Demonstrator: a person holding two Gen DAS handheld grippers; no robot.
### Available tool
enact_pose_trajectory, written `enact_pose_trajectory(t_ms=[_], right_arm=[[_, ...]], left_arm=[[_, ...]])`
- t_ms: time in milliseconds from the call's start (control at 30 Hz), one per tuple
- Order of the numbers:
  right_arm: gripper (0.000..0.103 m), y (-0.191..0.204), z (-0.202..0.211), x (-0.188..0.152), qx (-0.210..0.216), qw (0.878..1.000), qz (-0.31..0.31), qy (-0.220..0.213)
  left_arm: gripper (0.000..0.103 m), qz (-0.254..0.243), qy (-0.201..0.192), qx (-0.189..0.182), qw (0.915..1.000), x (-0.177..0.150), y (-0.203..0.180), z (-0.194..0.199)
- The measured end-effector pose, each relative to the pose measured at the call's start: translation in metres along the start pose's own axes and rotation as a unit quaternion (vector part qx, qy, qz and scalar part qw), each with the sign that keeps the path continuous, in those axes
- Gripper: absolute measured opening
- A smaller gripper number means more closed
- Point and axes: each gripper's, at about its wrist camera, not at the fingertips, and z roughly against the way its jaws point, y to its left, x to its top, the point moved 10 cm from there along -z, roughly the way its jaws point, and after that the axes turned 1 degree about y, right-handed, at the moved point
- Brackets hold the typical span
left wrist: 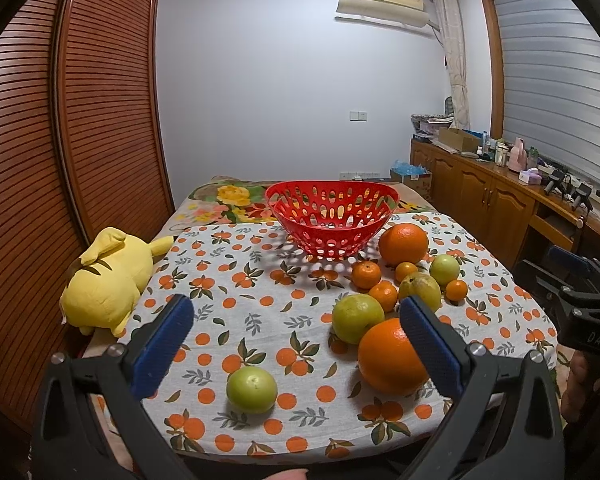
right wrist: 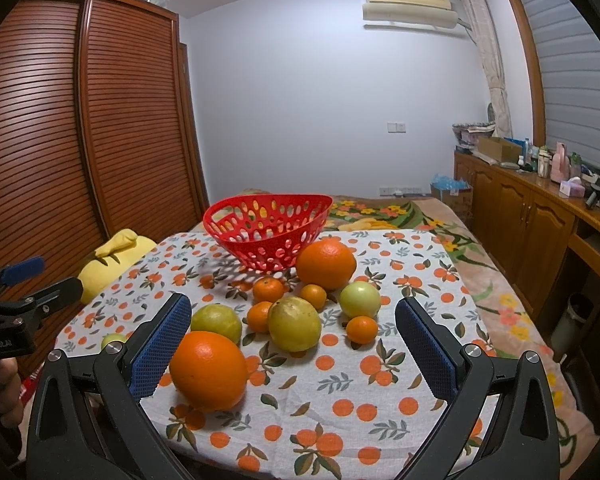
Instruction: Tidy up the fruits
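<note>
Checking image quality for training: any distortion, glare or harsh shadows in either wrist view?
Left wrist view: strong fisheye bend on the wardrobe, dark corner vignette; the red basket casts a dotted shadow on the tablecloth toward the camera; everything looks sharp. Right wrist view: same curvature and vignette, soft highlight on the near orange, no blown-out glare.

Bare cloth left of fruit cluster

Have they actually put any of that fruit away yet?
Not yet. The red basket looks empty, though its bottom is partly hidden. Both the left tool and right tool hover open, holding nothing. All the fruit, including the near orange, waits on the tablecloth.
</note>
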Motion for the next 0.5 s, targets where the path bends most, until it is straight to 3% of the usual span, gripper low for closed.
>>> enact_pose_trajectory(t_ms=[500], right_arm=[[0.103,0.0,0.0002,0.0002,0.0,1.0,0.0,0.0]], left_arm=[[0.103,-0.001,0.002,-0.001,1.0,0.0029,-0.0049,0.0025]])
